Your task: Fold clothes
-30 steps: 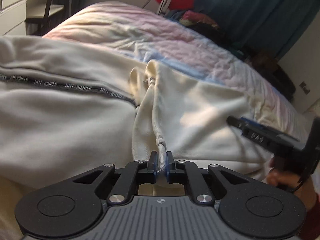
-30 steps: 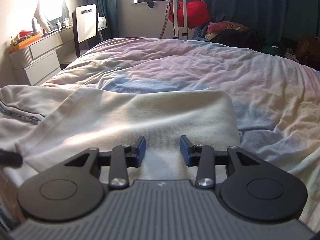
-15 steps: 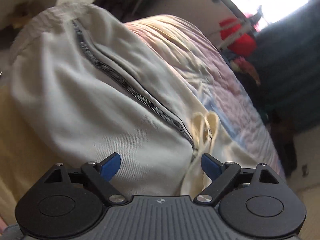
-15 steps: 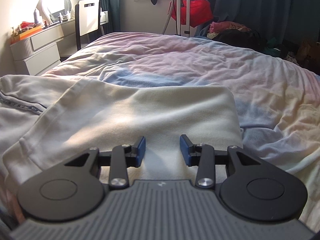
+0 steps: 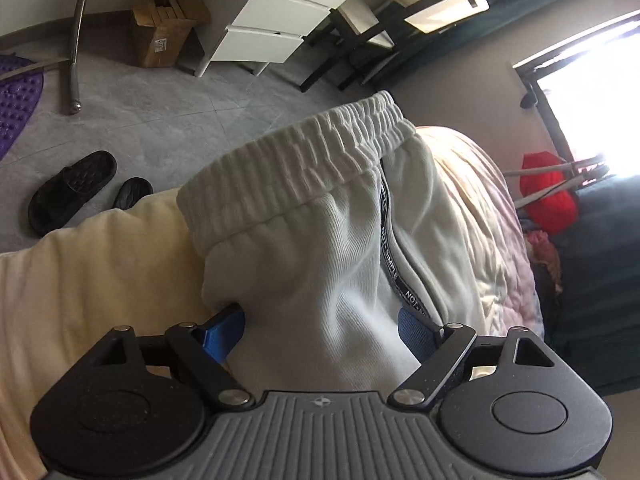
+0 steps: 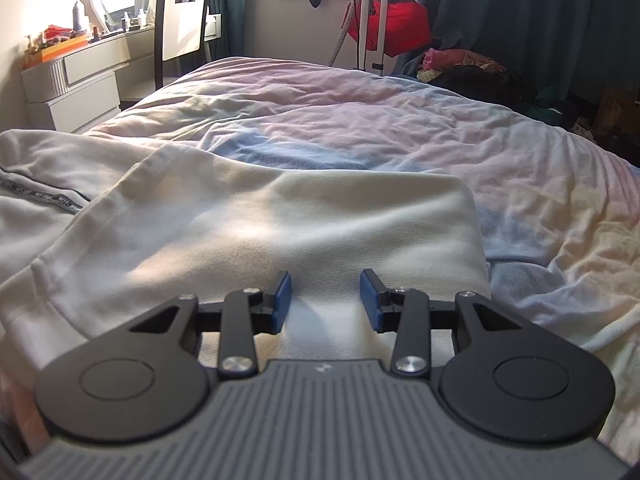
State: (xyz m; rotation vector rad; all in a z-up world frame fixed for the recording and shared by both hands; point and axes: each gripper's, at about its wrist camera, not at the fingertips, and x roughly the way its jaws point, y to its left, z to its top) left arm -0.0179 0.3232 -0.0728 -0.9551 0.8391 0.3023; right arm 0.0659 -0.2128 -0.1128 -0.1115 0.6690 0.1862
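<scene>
Left wrist view: left claw (image 5: 320,330) spread wide around the pants (image 5: 320,248) just below the waistband (image 5: 296,160), not yet pinching. Right claw (image 6: 325,300) spread over the leg (image 6: 280,220) on the bed (image 6: 400,120). Regrasp step; next, left should close.

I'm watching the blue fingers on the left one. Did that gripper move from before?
Yes. The left gripper let go of the drawstring, opened, and swung left toward the trousers' waistband; the floor and slippers now show.

White sweatpants (image 5: 320,240) with black lettered side stripe (image 5: 390,248), elastic waistband (image 5: 292,160) bunched, spread across bed; leg folded over.
</scene>
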